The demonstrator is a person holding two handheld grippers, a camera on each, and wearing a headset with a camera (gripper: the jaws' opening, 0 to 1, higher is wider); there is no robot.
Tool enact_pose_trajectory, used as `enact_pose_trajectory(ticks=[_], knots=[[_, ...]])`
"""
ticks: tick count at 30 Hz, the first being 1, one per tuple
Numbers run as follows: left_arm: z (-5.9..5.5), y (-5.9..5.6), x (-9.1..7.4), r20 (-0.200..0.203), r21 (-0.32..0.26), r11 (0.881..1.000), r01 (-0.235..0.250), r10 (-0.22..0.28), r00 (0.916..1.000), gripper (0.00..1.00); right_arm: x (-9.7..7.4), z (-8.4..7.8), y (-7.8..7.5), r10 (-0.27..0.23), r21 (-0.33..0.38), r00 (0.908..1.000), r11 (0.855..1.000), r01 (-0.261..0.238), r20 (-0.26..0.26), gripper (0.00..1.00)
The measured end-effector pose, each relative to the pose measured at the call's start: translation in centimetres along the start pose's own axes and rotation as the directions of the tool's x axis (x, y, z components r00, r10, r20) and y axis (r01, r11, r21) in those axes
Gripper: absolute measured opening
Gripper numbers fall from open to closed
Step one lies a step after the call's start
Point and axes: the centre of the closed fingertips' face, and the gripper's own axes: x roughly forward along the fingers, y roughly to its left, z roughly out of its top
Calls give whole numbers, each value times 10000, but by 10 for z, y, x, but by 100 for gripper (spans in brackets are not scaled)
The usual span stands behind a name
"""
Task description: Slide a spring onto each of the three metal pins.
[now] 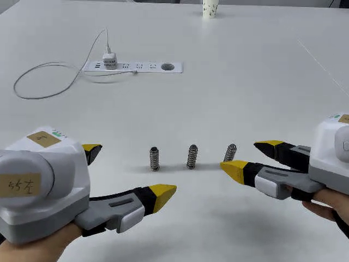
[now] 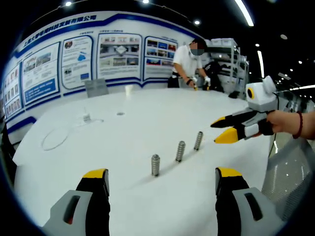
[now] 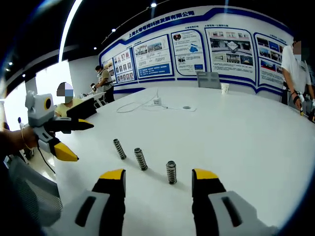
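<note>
Left gripper (image 1: pixel 128 171) hovers over the near left of the white table (image 1: pixel 229 87), jaws spread wide, holding nothing. At mid-table three springs stand upright in a row, each apart from its neighbour: left spring (image 1: pixel 154 158), middle spring (image 1: pixel 192 156), right spring (image 1: pixel 230 152). Whether pins sit inside the coils cannot be told. Right gripper (image 1: pixel 250 156) is just beside the right spring, jaws spread, empty. Behind, a cable (image 1: pixel 38 98), a power strip (image 1: pixel 133 66), then a paper cup (image 1: pixel 210 8).

Tan label (image 1: pixel 24 184) reading "55左", on left hand-held gripper (image 1: pixel 128 170)
</note>
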Motion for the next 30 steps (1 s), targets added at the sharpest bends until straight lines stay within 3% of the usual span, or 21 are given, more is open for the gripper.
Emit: enact_pose_trajectory(ticks=[10,30], knots=[[-2,-3,-10,-140,-46,9999,160,-160,9998,94,-16,-11,9,223,-220,9986,9995,-233,-472,64],[-7,-6,-24,-194,3,9998,196,-196,9996,100,-35,-14,23,453,-84,9979,9989,-458,-454,82]])
